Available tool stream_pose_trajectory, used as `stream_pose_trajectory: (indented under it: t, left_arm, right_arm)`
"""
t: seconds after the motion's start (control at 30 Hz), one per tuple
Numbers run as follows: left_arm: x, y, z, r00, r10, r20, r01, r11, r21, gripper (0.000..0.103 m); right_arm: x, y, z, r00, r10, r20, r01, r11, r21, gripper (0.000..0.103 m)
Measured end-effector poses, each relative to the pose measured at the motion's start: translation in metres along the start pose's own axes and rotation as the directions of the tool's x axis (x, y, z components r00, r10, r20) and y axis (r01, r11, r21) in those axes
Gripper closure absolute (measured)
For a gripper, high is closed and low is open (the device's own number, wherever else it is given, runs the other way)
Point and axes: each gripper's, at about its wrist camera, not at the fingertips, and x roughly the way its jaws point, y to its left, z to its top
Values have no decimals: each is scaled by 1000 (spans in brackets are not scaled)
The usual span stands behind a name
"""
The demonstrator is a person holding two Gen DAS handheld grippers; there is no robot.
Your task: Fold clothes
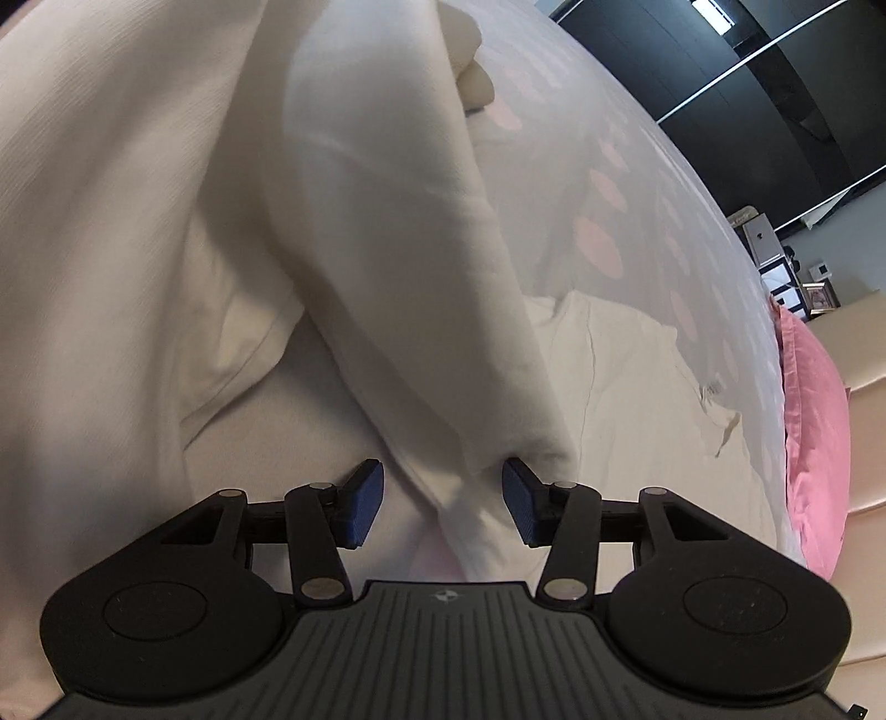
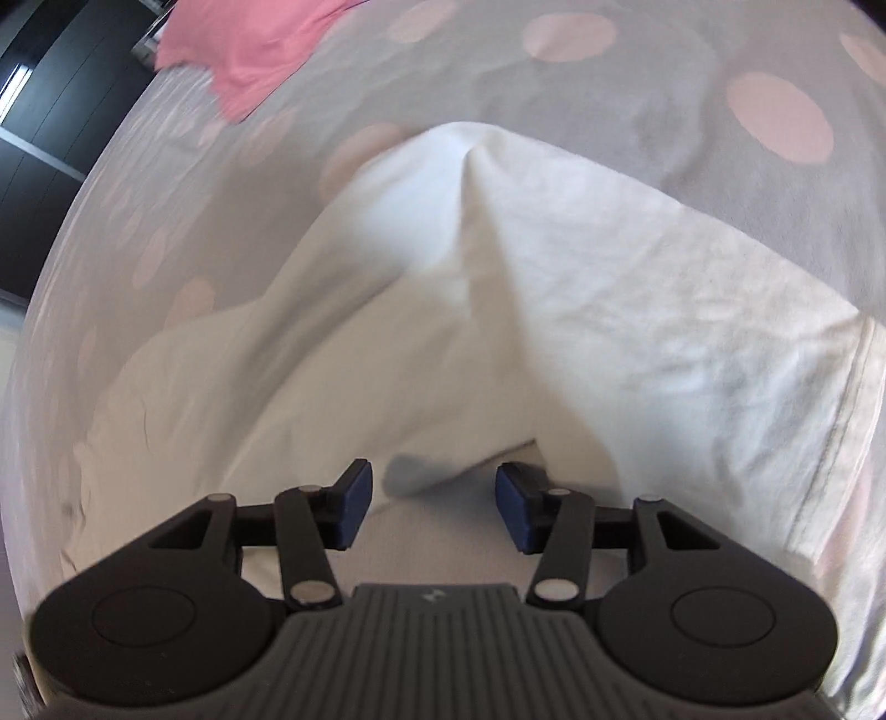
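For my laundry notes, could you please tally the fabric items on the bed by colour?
White: 1, the crumpled white cotton garment
Pink: 1, the pink cloth
Grey with pink dots: 1, the spotted bedcover
Total: 3

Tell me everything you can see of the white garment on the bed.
The white garment is soft cotton-looking cloth lying crumpled on the dotted bedspread. In the right wrist view a ridge rises to a peak, with a stitched hem at the right edge. In the left wrist view a long sleeve-like fold runs down between the open left tongs, brushing one pad. The right tongs are open at its edge.
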Motion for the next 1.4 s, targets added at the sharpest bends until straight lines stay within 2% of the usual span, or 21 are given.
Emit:
stream_pose_trajectory:
  t: [0.03,0.07,0.13,0.17,0.23,0.33,0.47,0.53,0.63,0.73,0.77,0.83,0.87,0.93,1.03,1.13,1.2,1.3,1.4]
  left_arm:
    - [2,-2,1,1000,-3,12,3,1000,6,63]
    - [3,-5,3,1000,-5,22,4,1000,13,77]
    - [6,-9,6,999,-6,38,5,1000,25,92]
    - [6,-12,8,999,-3,45,2,1000,28,97]
    - [4,-17,12,998,3,68,-6,999,37,99]
    - [-8,-23,24,990,2,144,-13,997,72,100]
    - [-17,-17,41,984,-4,178,-5,999,49,100]
    - [-13,-15,39,986,11,167,-22,998,63,100]
    - [-7,-9,38,993,48,109,-54,998,45,99]
    - [-7,-4,35,992,123,33,-123,992,13,87]
    - [-9,-6,33,989,150,7,-150,988,26,86]
    - [-14,-10,27,981,188,-40,-186,981,55,86]
    - [-18,-14,23,983,172,-58,-168,983,72,86]
    - [-27,-23,16,990,113,-85,-104,989,106,86]
    - [-40,-37,12,997,53,-60,-40,978,205,86]
    - [-37,-59,25,999,49,-16,-42,956,291,83]
    - [-24,-74,44,998,58,10,-58,947,317,76]
    - [-4,-86,67,996,68,55,-83,928,364,65]
    - [19,-89,82,998,45,43,-58,915,399,57]
  right_arm:
    - [1,2,2,1000,4,19,-4,1000,6,50]
    - [2,5,4,999,4,38,-4,1000,6,55]
    - [7,11,8,997,-27,66,28,1000,-11,75]
    - [10,12,11,996,-40,76,42,999,-21,91]
    - [13,9,19,994,-54,99,57,998,-30,98]
    - [4,5,27,984,-66,162,74,997,-38,99]
    - [-2,5,35,977,-47,209,57,998,-40,100]
    - [0,9,37,976,-55,209,67,996,-53,99]
    - [1,8,38,982,-71,176,82,995,-54,96]
    - [-7,3,34,984,-79,161,89,994,-56,92]
    - [-10,4,34,985,-82,150,92,994,-60,89]
    - [-15,7,30,989,-85,118,95,992,-81,77]
    - [-18,10,28,992,-74,104,84,992,-96,73]
    - [-24,18,20,996,-39,84,51,988,-147,73]
    - [-30,31,10,996,15,92,6,973,-231,70]
    - [-29,46,5,991,87,102,-50,947,-318,66]
    - [-26,56,4,987,107,119,-55,926,-374,61]
    - [-13,73,6,984,123,129,-54,896,-441,61]
    - [3,82,14,982,139,125,-65,882,-466,58]
